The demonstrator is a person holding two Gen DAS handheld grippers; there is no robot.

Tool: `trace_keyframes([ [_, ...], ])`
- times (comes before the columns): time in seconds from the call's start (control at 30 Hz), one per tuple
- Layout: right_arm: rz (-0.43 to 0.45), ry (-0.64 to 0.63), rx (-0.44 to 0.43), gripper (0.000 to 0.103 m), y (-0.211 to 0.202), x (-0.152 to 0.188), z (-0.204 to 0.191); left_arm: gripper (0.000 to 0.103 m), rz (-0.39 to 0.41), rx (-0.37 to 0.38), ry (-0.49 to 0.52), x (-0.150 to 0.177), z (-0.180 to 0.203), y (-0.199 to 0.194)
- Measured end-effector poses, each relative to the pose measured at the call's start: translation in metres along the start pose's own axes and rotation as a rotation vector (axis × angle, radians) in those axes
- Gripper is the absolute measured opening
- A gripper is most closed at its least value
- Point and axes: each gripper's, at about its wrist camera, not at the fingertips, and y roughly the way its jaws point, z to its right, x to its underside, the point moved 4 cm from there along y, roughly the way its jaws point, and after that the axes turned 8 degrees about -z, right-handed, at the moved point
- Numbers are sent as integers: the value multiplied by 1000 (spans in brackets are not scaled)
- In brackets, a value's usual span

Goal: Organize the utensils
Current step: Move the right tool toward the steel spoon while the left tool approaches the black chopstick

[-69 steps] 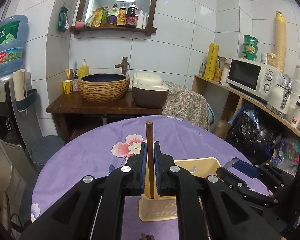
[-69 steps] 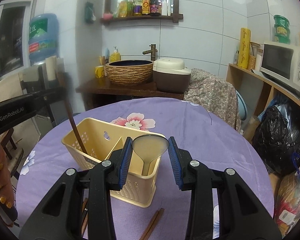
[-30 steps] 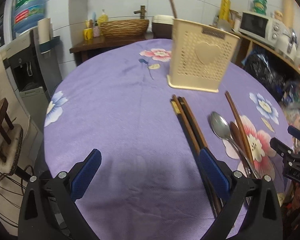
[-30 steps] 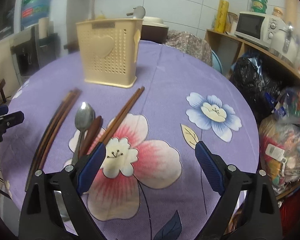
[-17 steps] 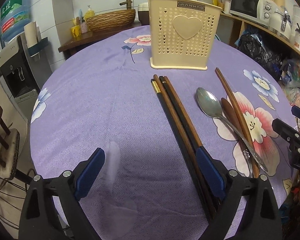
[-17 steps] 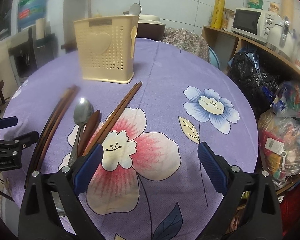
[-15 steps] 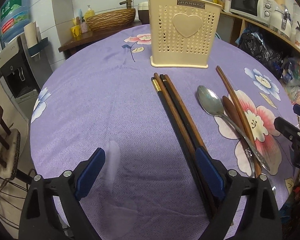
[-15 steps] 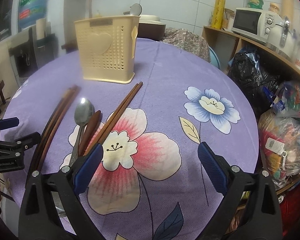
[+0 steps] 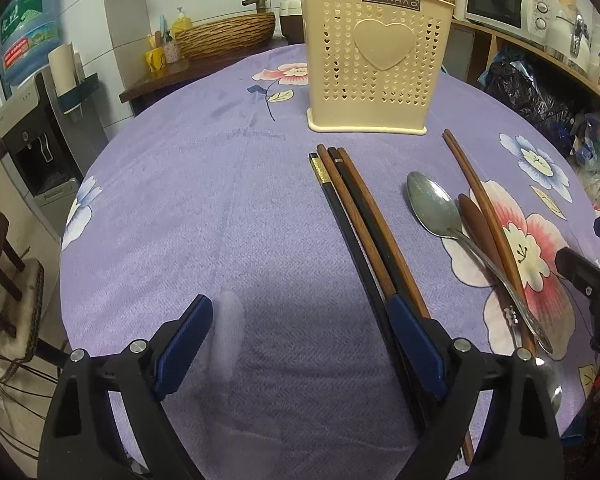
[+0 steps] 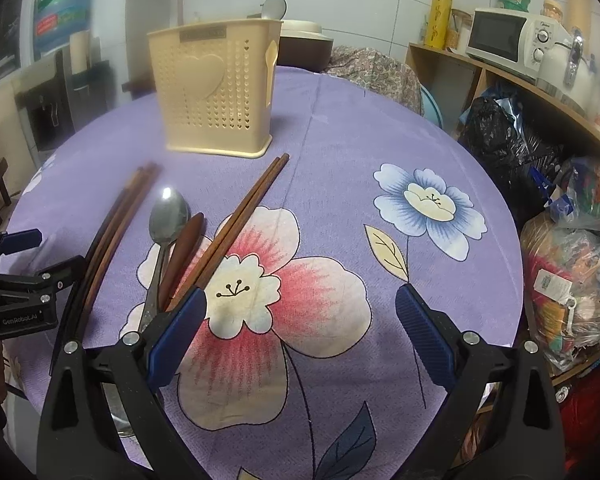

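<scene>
A cream perforated utensil holder (image 9: 376,60) stands at the far side of the purple floral tablecloth, and also shows in the right wrist view (image 10: 216,88). A chopstick and a spoon stick out of its top. In front of it lie a bundle of dark and brown chopsticks (image 9: 360,220), a metal spoon (image 9: 436,206), a brown wooden spoon (image 9: 480,228) and another brown chopstick pair (image 10: 236,224). My left gripper (image 9: 300,332) is open and empty, low over the near table, its right finger beside the chopstick bundle. My right gripper (image 10: 300,320) is open and empty over the pink flower.
A low wooden counter with a woven basin (image 9: 228,34) stands behind the table. Shelves with a microwave (image 10: 504,40) and bags (image 10: 512,136) are at the right. A water dispenser (image 9: 24,128) is at the left. The table edge curves close on both sides.
Both grippers let go of a chopstick and a spoon in the holder, opened, and pulled back low to the near table edge. In the last half second they barely moved.
</scene>
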Motion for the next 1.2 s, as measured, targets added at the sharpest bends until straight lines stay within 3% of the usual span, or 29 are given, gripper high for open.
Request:
trace_keyframes([
  [0.4, -86, -28, -16, 94, 23, -6, -16, 88, -13, -1, -109, 3, -41, 1],
  [0.83, -155, -26, -65, 95, 34, -11, -22, 88, -16, -5, -69, 4, -32, 3],
  [0.87, -157, -34, -52, 95, 34, -11, -19, 88, -17, -5, -68, 4, -33, 3],
  [0.93, -166, -64, 67, 95, 36, -10, -11, 88, -17, -4, -73, 5, -34, 2],
  [0.97, -156, -60, 70, 95, 35, -11, -6, 88, -15, -4, -77, 5, -35, 2],
  [1.07, -106, 9, 18, 95, 23, -14, 2, 88, -15, -3, -82, 5, -36, 2],
  [1.2, -55, -70, -66, 95, 14, -25, -26, 88, -16, 0, -82, 5, -35, 2],
])
